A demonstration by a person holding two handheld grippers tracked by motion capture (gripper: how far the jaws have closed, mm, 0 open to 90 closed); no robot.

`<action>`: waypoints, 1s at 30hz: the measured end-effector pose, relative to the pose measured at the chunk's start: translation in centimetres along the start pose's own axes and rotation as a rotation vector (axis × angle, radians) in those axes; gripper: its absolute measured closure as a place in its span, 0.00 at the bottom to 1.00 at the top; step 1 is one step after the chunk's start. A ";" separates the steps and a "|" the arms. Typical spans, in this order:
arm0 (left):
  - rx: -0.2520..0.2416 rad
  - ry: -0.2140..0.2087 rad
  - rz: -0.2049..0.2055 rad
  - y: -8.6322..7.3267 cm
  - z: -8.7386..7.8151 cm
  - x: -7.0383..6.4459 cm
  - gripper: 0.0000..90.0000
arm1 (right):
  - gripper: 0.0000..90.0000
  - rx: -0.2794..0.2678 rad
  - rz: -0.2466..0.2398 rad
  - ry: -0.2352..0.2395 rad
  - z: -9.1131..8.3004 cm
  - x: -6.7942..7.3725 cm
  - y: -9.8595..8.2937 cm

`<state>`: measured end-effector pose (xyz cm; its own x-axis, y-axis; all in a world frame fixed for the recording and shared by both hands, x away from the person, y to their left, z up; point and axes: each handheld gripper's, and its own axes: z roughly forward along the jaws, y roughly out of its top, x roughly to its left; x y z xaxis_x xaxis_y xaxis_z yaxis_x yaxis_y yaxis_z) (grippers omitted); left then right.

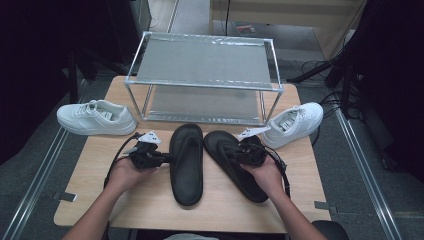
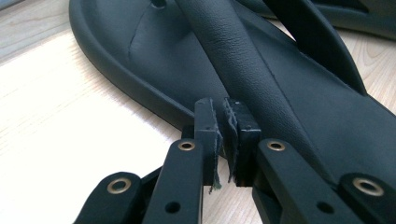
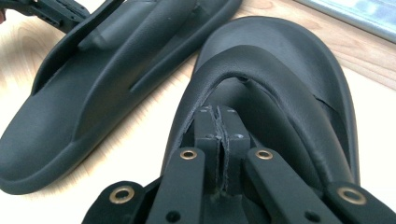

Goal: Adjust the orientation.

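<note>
The two-tier rack (image 1: 202, 75) stands behind both black sandals, which lie side by side at the table's middle. My left gripper (image 2: 227, 119) pinches the left sandal (image 1: 186, 162) by its strap edge, my right gripper (image 3: 220, 122) the right sandal (image 1: 235, 165). I'd lift both level, pinches firm, or the thin straps may slip.
</note>
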<state>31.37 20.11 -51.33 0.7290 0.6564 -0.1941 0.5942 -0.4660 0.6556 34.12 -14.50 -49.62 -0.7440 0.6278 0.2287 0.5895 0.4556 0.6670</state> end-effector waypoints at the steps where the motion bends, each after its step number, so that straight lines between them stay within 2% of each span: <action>1: 0.000 -0.003 -0.001 0.0 0.0 -0.1 0.94 | 0.99 0.001 -0.004 0.002 0.1 0.1 0.1; 14: 0.029 -0.023 0.036 -0.3 0.1 -1.1 0.94 | 0.99 0.022 -0.026 0.014 1.2 0.7 0.6; 19: 0.036 -0.029 0.050 -0.4 0.2 -1.5 0.94 | 0.99 0.032 -0.018 0.023 1.7 0.5 0.8; 24: 0.034 -0.028 0.039 -0.5 0.2 -1.6 0.93 | 0.99 0.046 -0.035 0.025 2.2 0.7 1.1; 26: 0.035 -0.030 0.036 -0.4 0.1 -1.6 0.93 | 0.99 0.046 -0.047 0.009 2.1 0.7 1.3; 30: 0.024 -0.011 0.022 0.2 -0.1 -1.5 0.93 | 0.99 0.032 -0.036 -0.007 1.5 0.3 1.7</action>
<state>30.33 19.07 -50.79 0.7457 0.6394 -0.1875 0.5858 -0.4949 0.6418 35.37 -12.57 -49.49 -0.7626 0.6150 0.2004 0.5726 0.4977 0.6514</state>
